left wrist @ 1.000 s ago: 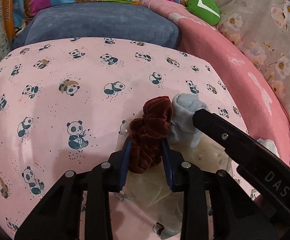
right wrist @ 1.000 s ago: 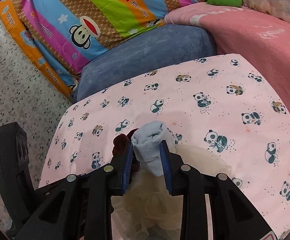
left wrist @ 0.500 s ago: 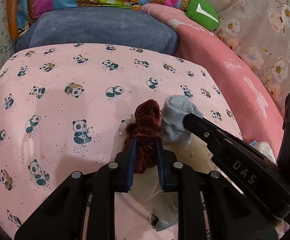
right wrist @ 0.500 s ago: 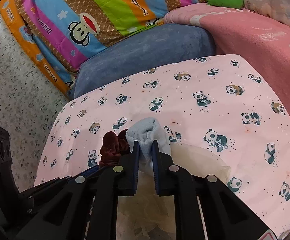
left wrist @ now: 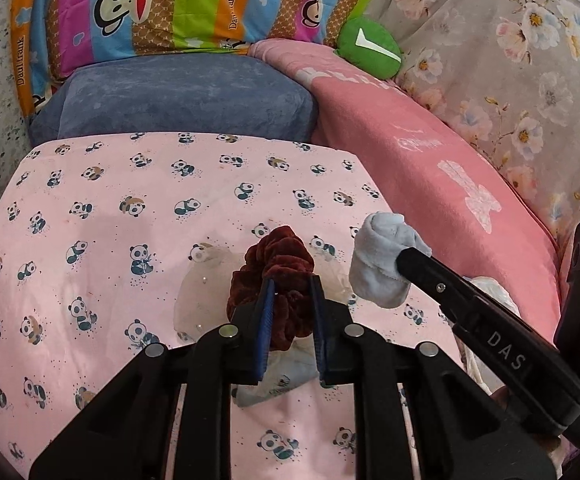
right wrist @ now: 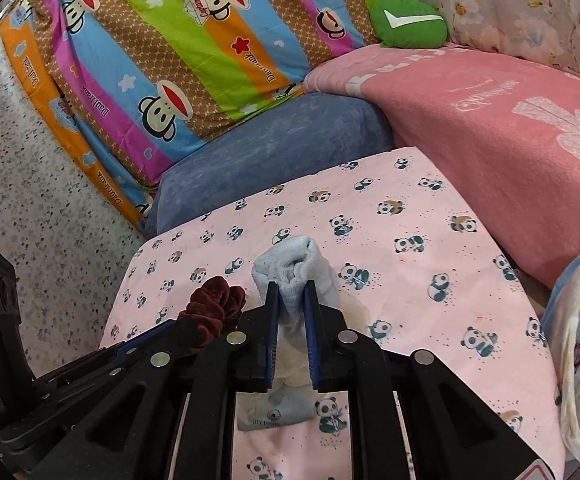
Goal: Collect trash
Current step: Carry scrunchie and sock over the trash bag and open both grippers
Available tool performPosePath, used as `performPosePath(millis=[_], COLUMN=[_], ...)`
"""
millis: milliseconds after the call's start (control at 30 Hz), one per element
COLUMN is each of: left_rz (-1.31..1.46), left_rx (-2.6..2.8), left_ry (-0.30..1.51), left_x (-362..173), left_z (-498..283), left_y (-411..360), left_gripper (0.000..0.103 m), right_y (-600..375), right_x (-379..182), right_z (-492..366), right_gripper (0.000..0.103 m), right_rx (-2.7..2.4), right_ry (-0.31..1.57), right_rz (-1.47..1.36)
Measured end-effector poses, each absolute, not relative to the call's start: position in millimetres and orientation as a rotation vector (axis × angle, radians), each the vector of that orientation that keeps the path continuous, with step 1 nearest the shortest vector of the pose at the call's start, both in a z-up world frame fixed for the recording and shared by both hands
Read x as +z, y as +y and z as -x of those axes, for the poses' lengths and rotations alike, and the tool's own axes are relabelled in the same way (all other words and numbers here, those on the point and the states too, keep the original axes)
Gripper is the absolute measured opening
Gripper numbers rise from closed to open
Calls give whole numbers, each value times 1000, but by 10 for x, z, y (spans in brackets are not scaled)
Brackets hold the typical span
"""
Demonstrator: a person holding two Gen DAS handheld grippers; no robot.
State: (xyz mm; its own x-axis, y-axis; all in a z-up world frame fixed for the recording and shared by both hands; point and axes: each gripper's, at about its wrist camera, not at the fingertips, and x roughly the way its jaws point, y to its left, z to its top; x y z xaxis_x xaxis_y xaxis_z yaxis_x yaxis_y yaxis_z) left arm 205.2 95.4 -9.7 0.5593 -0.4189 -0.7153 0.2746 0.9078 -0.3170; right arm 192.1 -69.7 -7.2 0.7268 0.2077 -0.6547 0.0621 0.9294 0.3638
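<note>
My left gripper [left wrist: 290, 282] is shut on a dark red velvet scrunchie [left wrist: 278, 264] and holds it above the pink panda-print sheet [left wrist: 90, 240]. My right gripper [right wrist: 291, 286] is shut on a rolled light blue sock [right wrist: 290, 264], also lifted; the sock shows in the left wrist view [left wrist: 382, 256] to the right of the scrunchie. The scrunchie shows at the left in the right wrist view [right wrist: 214, 308]. Below both lies a clear plastic bag [left wrist: 198, 292] and a light blue wrapper [right wrist: 274, 412] on the sheet.
A blue cushion [left wrist: 182, 92] and a striped monkey-print pillow [right wrist: 194, 40] lie at the back. A pink blanket [right wrist: 510, 152] with a green plush [right wrist: 410, 24] lies to the right. A white printed bag [right wrist: 578, 352] sits at the right edge.
Both grippers closed on their items and lifted them off the sheet. The sock and the scrunchie moved apart, and the cream bag beneath dropped out of sight.
</note>
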Motion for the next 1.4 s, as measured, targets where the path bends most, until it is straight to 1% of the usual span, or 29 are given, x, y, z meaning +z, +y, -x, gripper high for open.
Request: performPosePath(millis=[267, 633, 1400], left_rz=[140, 71, -76], left_rx=[-469, -558, -711], left_ry=[864, 862, 860], left_x=[118, 209, 261], left_z=[-1617, -1182, -680], left_y=[610, 9, -1149], left_gripper=[16, 16, 16], right_y=[-1039, -1555, -2627], right_x=[81, 132, 77], right_z=[-1349, -745, 27], right_gripper=[12, 12, 12], right_rx=[31, -56, -237], right_ry=[720, 683, 615], right_rz=[-402, -437, -548])
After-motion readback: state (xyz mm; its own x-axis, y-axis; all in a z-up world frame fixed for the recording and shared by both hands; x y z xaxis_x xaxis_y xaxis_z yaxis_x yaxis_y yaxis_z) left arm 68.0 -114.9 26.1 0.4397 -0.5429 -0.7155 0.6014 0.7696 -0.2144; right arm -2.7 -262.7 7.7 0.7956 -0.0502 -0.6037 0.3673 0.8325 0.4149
